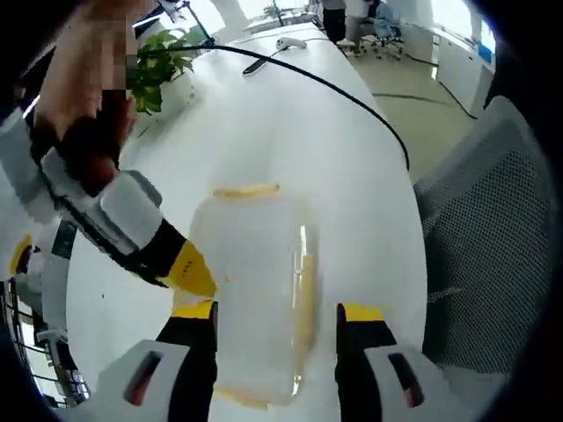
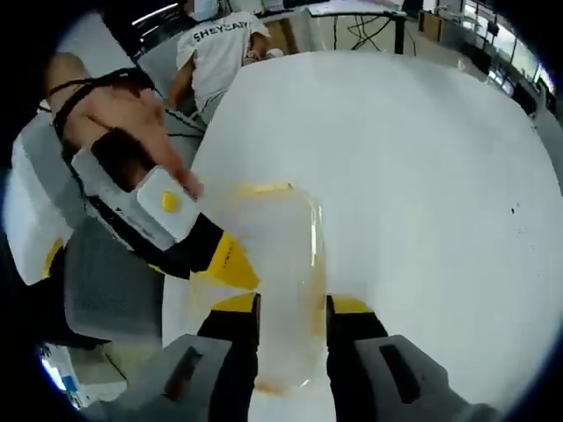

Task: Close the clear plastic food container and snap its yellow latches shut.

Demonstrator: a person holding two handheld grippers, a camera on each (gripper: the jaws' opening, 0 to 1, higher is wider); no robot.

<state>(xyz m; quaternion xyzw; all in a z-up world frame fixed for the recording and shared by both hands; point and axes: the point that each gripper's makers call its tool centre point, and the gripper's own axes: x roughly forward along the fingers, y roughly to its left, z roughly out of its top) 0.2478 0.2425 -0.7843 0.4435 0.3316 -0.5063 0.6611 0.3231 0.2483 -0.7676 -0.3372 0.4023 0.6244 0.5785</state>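
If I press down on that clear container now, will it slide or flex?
Likely to slide: the container looks empty and light on the glossy white table. Its thin clear walls probably flex. Both tongs flank it, which should steady it.

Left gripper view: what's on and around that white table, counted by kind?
Clear plastic container: 1
Yellow latches: 2 visible
Potted plant: 1
Black cable: 1
Mesh chair: 1
Grippers: 2, left gripper and right gripper
Total: 8

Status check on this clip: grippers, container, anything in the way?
Left gripper open, jaws straddling the clear container. Right gripper nearly closed at its rim. Yellow latch at the far end, state unclear. Black cable beyond, not obstructing.
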